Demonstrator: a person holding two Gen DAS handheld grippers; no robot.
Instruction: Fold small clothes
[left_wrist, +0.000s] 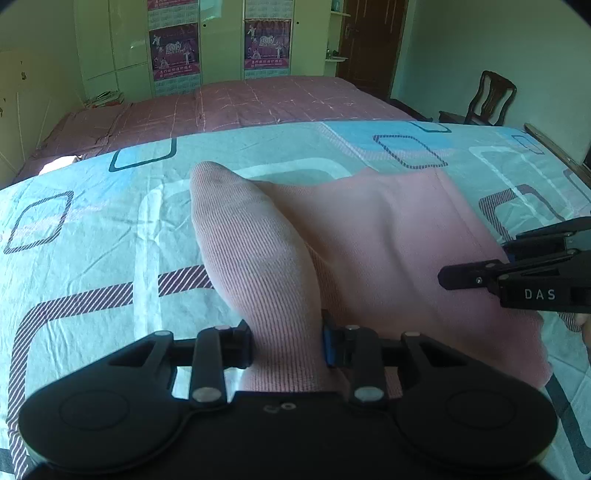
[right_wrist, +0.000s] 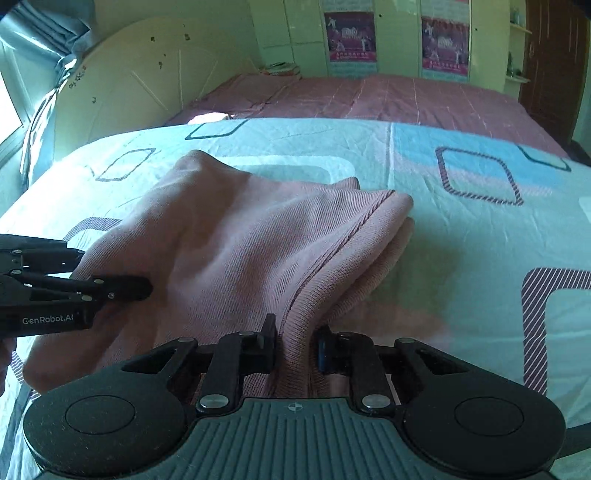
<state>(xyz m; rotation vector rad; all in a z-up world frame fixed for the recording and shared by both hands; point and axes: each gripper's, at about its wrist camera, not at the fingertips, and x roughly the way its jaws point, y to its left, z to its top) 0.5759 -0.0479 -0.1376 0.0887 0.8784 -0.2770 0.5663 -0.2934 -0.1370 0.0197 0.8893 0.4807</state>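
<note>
left gripper (left_wrist: 287, 341) fingers | clamp pink garment (left_wrist: 388, 229) | right gripper (right_wrist: 296, 345) likewise

My left gripper (left_wrist: 288, 347) pinches the pink garment (left_wrist: 369, 236) on the bed (left_wrist: 92, 206); my right gripper (left_wrist: 448, 277) hovers beside the garment.

Home bedroom. Evidence: a bed (left_wrist: 258, 103) with a pink cover across the upper frame, a patterned sheet (left_wrist: 92, 221) in the foreground, wardrobes (left_wrist: 122, 48) bearing posters (left_wrist: 175, 50) behind, a wooden chair (left_wrist: 491, 98) at upper right.
</note>
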